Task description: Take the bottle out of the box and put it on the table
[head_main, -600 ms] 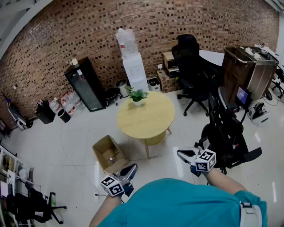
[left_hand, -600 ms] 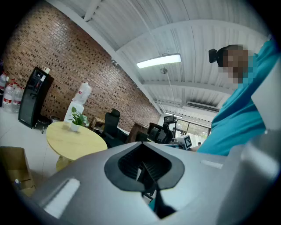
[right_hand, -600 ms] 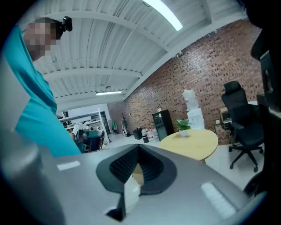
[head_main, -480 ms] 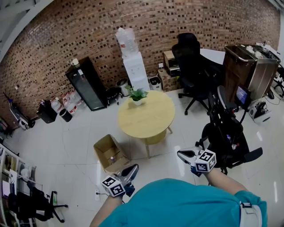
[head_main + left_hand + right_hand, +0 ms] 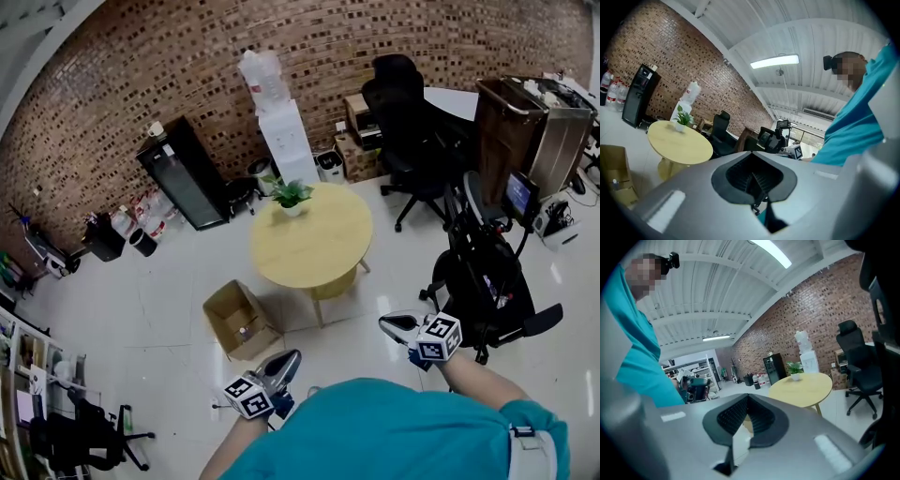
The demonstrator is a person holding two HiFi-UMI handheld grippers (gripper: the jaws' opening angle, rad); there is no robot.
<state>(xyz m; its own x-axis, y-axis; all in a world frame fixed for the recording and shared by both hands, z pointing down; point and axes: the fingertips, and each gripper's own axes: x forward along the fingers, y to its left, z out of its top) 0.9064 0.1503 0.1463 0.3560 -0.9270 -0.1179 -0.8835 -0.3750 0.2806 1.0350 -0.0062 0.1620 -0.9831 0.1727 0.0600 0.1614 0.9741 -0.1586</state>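
Left tool [image 5: 284,360], right tool [image 5: 392,324] pressed together, empty. I should approach box [image 5: 219,312] at 11 o'clock, spreading jaws above bottle [image 5: 246,330].

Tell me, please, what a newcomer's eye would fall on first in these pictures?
The round yellow table in the middle of the room draws the eye first, with a small potted plant at its far edge and the brick wall behind. Next comes the open cardboard box on the floor beside it, a small bottle inside. Nearest the camera, the left gripper and right gripper are both shut and empty.
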